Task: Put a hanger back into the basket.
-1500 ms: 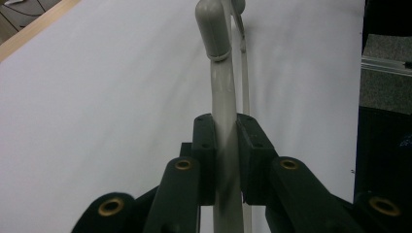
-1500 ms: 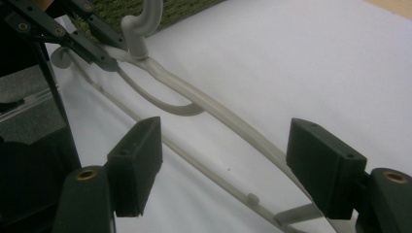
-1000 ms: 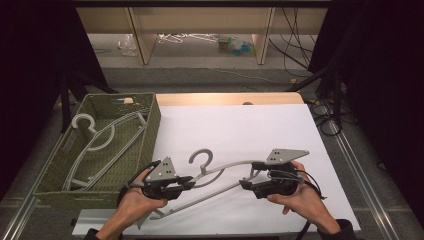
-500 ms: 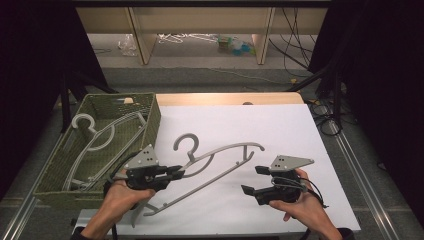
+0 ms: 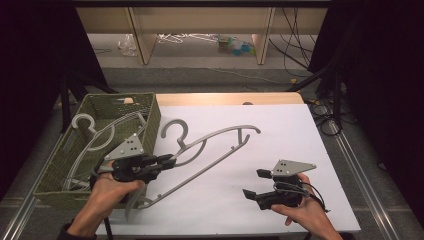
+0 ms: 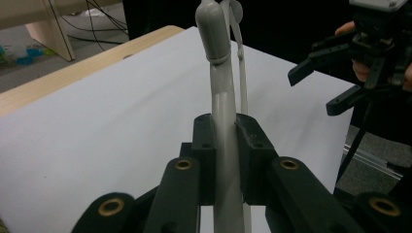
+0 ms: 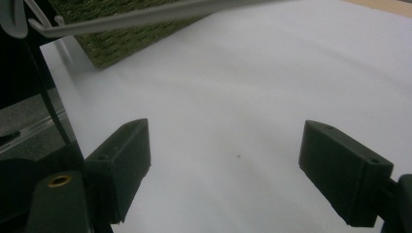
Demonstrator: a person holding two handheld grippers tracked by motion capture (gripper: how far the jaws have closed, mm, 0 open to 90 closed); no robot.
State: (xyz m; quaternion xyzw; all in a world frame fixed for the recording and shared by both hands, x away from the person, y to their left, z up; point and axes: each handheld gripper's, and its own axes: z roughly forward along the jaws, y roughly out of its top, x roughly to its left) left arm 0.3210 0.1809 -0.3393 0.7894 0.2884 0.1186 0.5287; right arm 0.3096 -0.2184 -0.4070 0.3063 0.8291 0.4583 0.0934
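Observation:
A grey plastic hanger hangs tilted above the white sheet, its hook beside the basket. My left gripper is shut on the hanger's lower arm. In the left gripper view the pads press on the grey bar. My right gripper stands open at the front right, apart from the hanger. Its jaws have just been opening, with nothing between them over the bare sheet. The hanger's bar crosses the top of the right gripper view.
A green woven basket at the left holds another grey hanger. The white sheet covers most of the wooden table. Metal rails run along the table's sides. Shelves and cables lie beyond the far edge.
The right gripper has let go of the hanger and drawn back to the front right with its jaws wider. The left gripper has lifted the hanger and carried it left toward the basket.

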